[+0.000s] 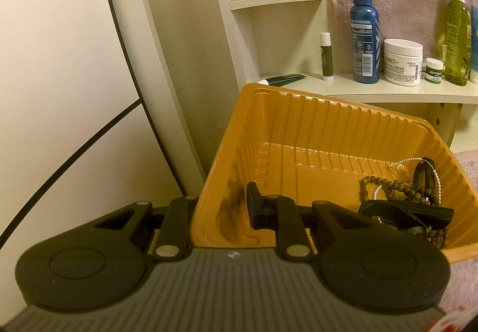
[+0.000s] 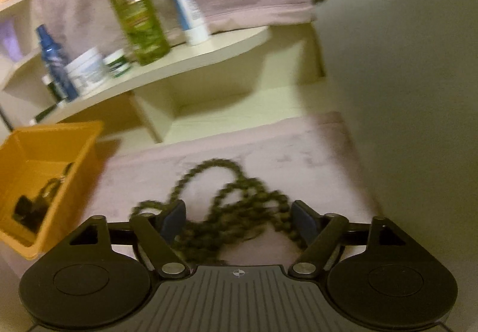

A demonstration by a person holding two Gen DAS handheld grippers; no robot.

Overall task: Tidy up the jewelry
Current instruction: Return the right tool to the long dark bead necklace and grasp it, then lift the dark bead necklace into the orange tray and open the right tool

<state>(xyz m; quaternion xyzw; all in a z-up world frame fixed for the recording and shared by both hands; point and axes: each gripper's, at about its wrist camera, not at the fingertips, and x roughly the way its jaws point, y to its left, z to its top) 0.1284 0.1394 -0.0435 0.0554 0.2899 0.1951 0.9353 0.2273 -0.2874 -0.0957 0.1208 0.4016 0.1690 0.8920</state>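
Observation:
An orange plastic tray point(image 1: 301, 129) is tilted up, its left wall pinched by my left gripper point(image 1: 222, 208); one finger is inside the tray, the other outside. Inside lie a brown bead bracelet point(image 1: 385, 187), a thin pearl chain point(image 1: 418, 163) and black hair clips point(image 1: 409, 214). In the right wrist view the tray point(image 2: 59, 141) is at the left. A dark beaded necklace point(image 2: 227, 197) lies in loops on the pink towel point(image 2: 298, 158), between the spread fingers of my open right gripper point(image 2: 237, 217). That view is motion-blurred.
A pale wooden shelf point(image 1: 373, 90) behind the tray carries a blue spray bottle point(image 1: 365, 33), a white cream jar point(image 1: 402, 61), a lip balm stick point(image 1: 325, 54), a small green-lidded jar point(image 1: 433, 69) and a green bottle point(image 1: 457, 42). A pink towel hangs behind. A mirror edge stands left.

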